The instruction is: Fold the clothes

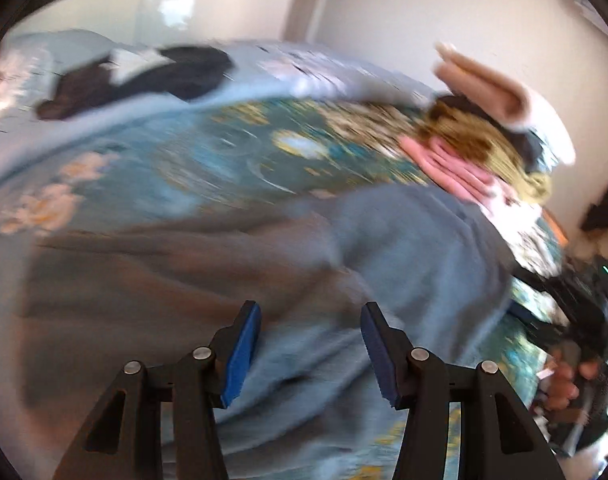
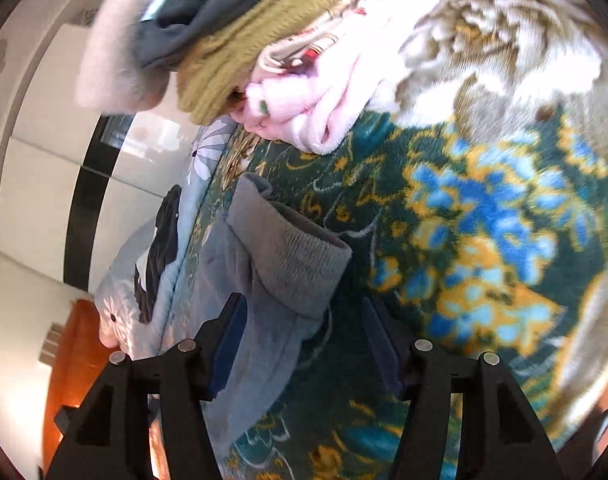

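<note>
A grey-blue sweatshirt (image 1: pixel 404 248) lies spread on a teal flowered blanket (image 1: pixel 231 160); the left wrist view is blurred by motion. My left gripper (image 1: pixel 310 344) is open just above the sweatshirt, its blue pads apart with cloth below them. In the right wrist view the sweatshirt's ribbed cuff (image 2: pixel 299 256) and sleeve (image 2: pixel 243 360) lie on the blanket (image 2: pixel 484 220). My right gripper (image 2: pixel 304 344) is open, with the sleeve lying between its fingers near the left pad.
A stack of folded clothes (image 1: pixel 488 136), pink, olive, dark and beige, sits at the blanket's far right; it also fills the top of the right wrist view (image 2: pixel 263 40). A dark garment (image 1: pixel 143 76) lies on a light blue quilt. The other hand and gripper (image 1: pixel 576 360) show at right.
</note>
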The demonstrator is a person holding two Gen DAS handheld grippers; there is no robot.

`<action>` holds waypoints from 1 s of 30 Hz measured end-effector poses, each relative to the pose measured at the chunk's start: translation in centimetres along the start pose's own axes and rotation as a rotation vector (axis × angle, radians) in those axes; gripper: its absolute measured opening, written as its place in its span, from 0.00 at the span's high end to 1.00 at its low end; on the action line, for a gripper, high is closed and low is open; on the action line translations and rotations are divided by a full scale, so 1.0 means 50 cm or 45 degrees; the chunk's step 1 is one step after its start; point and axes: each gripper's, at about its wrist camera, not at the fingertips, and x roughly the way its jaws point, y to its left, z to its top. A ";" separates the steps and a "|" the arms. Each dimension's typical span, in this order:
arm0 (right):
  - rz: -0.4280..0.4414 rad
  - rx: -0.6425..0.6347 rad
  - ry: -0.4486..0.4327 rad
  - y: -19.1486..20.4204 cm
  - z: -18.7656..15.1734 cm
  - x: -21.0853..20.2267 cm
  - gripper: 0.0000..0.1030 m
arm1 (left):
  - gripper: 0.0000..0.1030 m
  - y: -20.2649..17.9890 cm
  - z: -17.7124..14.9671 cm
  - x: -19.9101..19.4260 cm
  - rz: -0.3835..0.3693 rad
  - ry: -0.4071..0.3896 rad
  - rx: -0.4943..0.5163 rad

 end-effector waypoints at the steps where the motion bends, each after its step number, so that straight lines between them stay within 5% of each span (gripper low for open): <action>1: 0.011 0.005 -0.003 0.004 0.004 0.009 0.41 | 0.43 -0.008 -0.006 0.009 -0.018 0.023 -0.002; 10: -0.010 0.013 -0.035 0.046 0.013 0.054 0.38 | 0.41 0.051 -0.034 -0.079 -0.278 -0.003 -0.175; 15: -0.042 -0.008 -0.059 0.067 0.014 0.042 0.71 | 0.41 0.141 -0.033 -0.168 -0.254 -0.135 -0.296; 18: -0.042 -0.079 -0.097 0.115 0.012 0.015 0.75 | 0.41 0.215 -0.041 -0.219 -0.204 -0.217 -0.391; 24: -0.012 -0.493 -0.152 0.365 -0.045 -0.028 0.76 | 0.41 0.358 -0.076 -0.293 -0.133 -0.341 -0.589; 30: 0.142 -0.925 -0.053 0.648 -0.197 0.027 0.77 | 0.41 0.451 -0.123 -0.341 -0.103 -0.410 -0.737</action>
